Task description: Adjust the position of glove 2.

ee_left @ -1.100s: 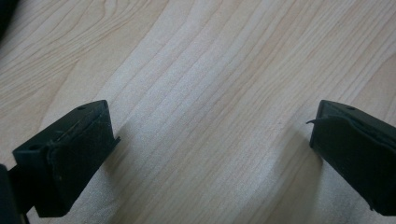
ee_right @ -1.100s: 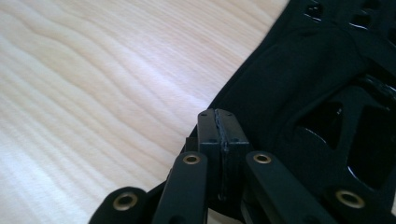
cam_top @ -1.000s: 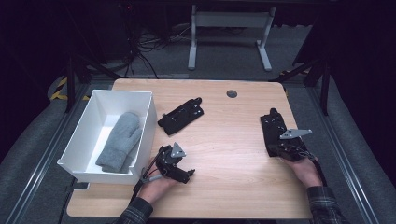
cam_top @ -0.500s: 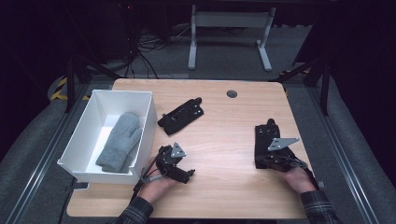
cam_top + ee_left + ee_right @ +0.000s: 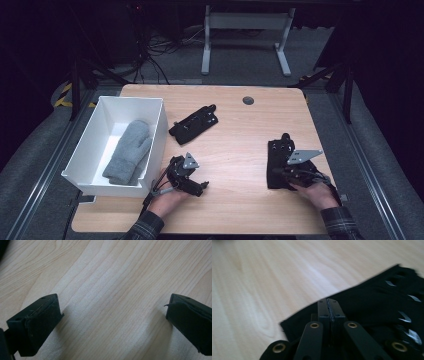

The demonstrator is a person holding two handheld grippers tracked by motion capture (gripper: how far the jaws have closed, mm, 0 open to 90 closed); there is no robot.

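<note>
Your right gripper (image 5: 278, 172) hides part of the black glove (image 5: 278, 155) beneath it; its jaws are pressed together over the soft, dark fabric, and whether they pinch it is unclear. That glove lies flat on the right of the pale wood-grain surface (image 5: 240, 135). A second black glove (image 5: 195, 123) lies near the centre. One grey knitted mitten (image 5: 127, 150) rests inside the white box (image 5: 157, 130). Your left gripper (image 5: 197, 184) sits spread wide over bare wood.

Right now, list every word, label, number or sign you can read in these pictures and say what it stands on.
None can be read.
The black glove under the right tool has pale marks in the right gripper view, too blurred to read as letters.
The second black glove, the grey mitten, the white bin and the table carry no text.
</note>
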